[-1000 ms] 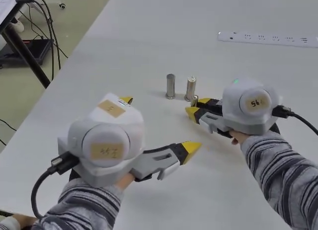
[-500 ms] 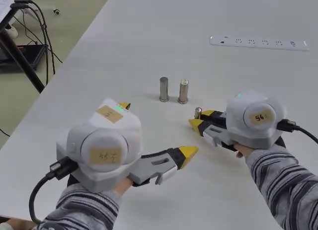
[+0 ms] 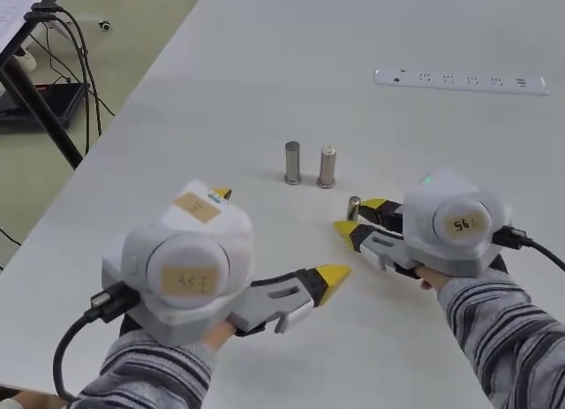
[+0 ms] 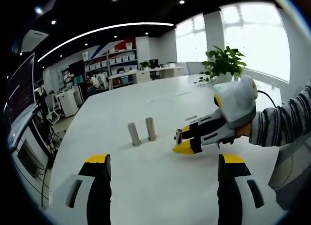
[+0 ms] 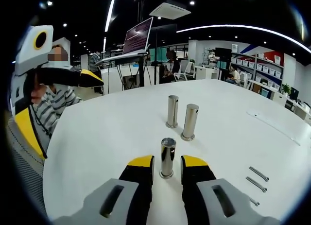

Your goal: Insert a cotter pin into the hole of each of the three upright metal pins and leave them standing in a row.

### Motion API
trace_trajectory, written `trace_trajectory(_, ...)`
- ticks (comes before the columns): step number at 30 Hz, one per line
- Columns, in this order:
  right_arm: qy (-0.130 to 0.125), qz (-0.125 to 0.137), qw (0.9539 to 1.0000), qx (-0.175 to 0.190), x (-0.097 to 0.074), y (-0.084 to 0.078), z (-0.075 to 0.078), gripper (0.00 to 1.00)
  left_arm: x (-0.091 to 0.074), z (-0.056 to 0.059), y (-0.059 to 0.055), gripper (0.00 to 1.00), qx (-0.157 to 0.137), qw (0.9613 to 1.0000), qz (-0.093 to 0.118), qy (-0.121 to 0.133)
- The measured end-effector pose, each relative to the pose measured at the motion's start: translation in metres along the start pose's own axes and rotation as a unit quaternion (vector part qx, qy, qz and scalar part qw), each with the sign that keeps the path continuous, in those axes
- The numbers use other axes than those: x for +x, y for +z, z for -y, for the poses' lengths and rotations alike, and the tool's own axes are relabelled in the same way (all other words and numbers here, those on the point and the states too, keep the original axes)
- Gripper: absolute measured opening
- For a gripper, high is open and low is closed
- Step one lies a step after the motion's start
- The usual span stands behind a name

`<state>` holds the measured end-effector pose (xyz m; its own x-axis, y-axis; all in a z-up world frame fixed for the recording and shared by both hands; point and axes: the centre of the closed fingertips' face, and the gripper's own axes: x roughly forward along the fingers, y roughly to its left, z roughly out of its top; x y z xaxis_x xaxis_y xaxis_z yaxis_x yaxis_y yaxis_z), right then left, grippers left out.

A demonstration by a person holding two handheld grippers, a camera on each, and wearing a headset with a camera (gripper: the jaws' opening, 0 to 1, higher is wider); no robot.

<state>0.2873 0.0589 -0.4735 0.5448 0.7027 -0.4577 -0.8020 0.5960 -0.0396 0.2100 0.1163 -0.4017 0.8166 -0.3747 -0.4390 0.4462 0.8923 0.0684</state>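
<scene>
Between the yellow tips of the right gripper point(image 5: 164, 163) stands the held pin point(image 5: 168, 154). The two jaws are drawn in narrow against its lower sides. From the right gripper view I judge they are gripping it, though the contact itself is too dark for me to be sure. Its foot is at the table point(image 5: 97, 152), its long axis is straight up, and its open top end points at the ceiling. I cannot make out the cross-hole, so I don't know which way it faces. A low, square hold like this makes sense: it guards the pin against tipping and leaves the upper part free for a cotter pin.

Just beyond the tips, the middle pin point(image 5: 189, 122) and the far pin point(image 5: 172, 111) stand upright close beside each other. They are apart from the held pin, which sits off their line, nearer the head camera. I read it as kept close for the work, with the row to be made up afterwards.

Off to the right in that view, two cotter pins point(image 5: 259, 174) lie flat on the table. They are roughly parallel, with their long axes running aslant, and well apart from every pin. None is inserted yet that I can see.

Further out, the left gripper point(image 4: 164, 162) hangs with its jaws spread wide, carrying nothing and aimed toward the right gripper. I'd guess it is free to fetch a cotter pin.
</scene>
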Motion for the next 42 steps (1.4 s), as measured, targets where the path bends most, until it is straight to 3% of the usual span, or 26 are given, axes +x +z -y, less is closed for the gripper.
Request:
trace_trajectory(8,0.007,-0.006,1.0,0.001,-0.019,0.0,0.006,0.23,-0.002,0.002,0.003,0.9,0.001,1.0,0.002,0.001)
trace_trajectory(15,0.023,-0.043,0.9988,-0.006,-0.04,-0.009,0.017,0.33,-0.003,0.005,0.005,0.9,-0.002,1.0,0.003,-0.002)
trace_trajectory(20,0.034,-0.083,0.996,-0.001,-0.054,-0.018,0.027,0.35,-0.003,0.006,0.002,0.89,0.001,1.0,-0.004,-0.003)
trace_trajectory(24,0.034,-0.109,0.9934,-0.004,-0.065,-0.017,0.041,0.32,-0.003,0.005,0.001,0.88,0.002,1.0,-0.006,-0.001)
trace_trajectory(27,0.04,-0.137,0.9897,-0.01,-0.069,-0.017,0.048,0.32,-0.004,0.004,0.0,0.88,0.0,1.0,-0.007,0.0)
trace_trajectory(32,0.057,-0.199,0.9777,-0.035,-0.077,-0.026,0.056,0.32,-0.004,0.003,-0.001,0.87,0.002,1.0,-0.01,0.0)
trace_trajectory(38,0.061,-0.229,0.9704,-0.044,-0.078,-0.031,0.065,0.28,-0.006,0.002,-0.001,0.87,0.001,1.0,-0.01,0.001)
trace_trajectory(42,0.065,-0.264,0.9614,-0.043,-0.077,-0.04,0.079,0.25,-0.007,0.001,-0.003,0.86,0.002,0.9999,-0.012,0.003)
